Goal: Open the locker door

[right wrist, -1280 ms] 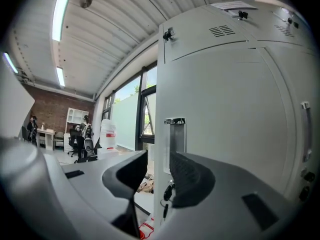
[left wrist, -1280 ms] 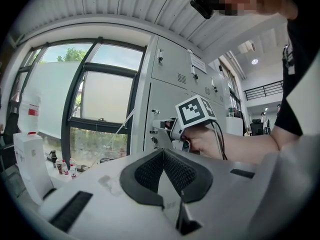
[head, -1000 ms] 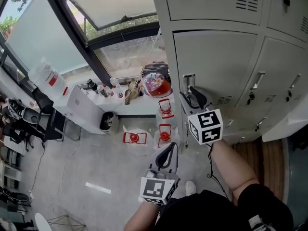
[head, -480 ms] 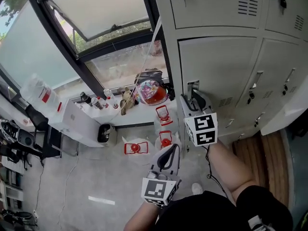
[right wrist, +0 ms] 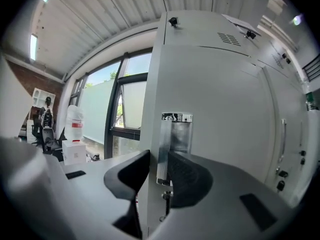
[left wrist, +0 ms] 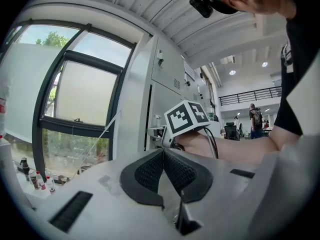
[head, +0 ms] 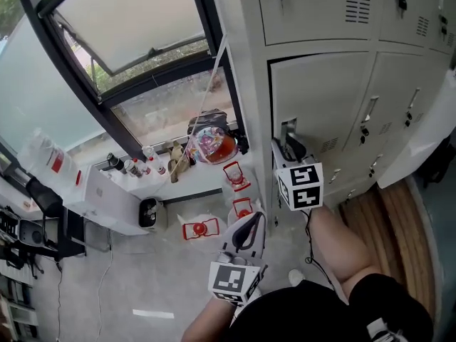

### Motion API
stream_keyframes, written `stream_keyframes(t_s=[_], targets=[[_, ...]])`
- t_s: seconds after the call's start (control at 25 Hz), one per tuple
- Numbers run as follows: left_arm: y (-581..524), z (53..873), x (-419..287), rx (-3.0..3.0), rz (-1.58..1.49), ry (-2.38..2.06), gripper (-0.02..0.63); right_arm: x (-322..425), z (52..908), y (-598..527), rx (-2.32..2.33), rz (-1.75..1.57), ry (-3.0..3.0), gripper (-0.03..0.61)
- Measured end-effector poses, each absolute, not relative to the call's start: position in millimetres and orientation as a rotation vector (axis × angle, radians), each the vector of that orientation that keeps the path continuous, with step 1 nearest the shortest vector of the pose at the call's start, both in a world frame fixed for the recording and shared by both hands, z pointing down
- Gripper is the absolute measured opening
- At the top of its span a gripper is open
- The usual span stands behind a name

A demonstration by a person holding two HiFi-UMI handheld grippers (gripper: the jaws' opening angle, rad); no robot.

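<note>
While the window [head: 128, 27] at far left plays no part, the left gripper [head: 247, 228] hangs low in front of the person. Its fingers [left wrist: 150, 171] are pressed together on nothing, likely parked out of the way since one hand is enough for a pull. Higher and to the right, the right gripper [head: 291, 147] points about level at the locker. Its fingers have just been closing around the handle [right wrist: 172, 134]. The strip stands between them with a sliver of gap on its left, so I judge the grip not yet firm. The handle runs vertically along the left edge of the door [head: 320, 98], which suggests hinges on the right. The door, leftmost under the top row, sits shut and flush, facing the person.
</note>
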State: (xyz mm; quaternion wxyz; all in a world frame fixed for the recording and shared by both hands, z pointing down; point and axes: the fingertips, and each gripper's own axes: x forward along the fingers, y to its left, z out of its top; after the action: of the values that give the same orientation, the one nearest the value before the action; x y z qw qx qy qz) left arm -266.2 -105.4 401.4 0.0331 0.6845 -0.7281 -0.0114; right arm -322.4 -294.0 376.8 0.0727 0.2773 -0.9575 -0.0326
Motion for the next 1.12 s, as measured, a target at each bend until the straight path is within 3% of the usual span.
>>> stream_keyframes(t_s=[1.12], targets=[[-133.9, 408.1, -176.5, 2.506, -0.005, -1.745, 0.017, -173.2, 372.6, -239.8, 0.841, -0.078, -2.897, 0.167]])
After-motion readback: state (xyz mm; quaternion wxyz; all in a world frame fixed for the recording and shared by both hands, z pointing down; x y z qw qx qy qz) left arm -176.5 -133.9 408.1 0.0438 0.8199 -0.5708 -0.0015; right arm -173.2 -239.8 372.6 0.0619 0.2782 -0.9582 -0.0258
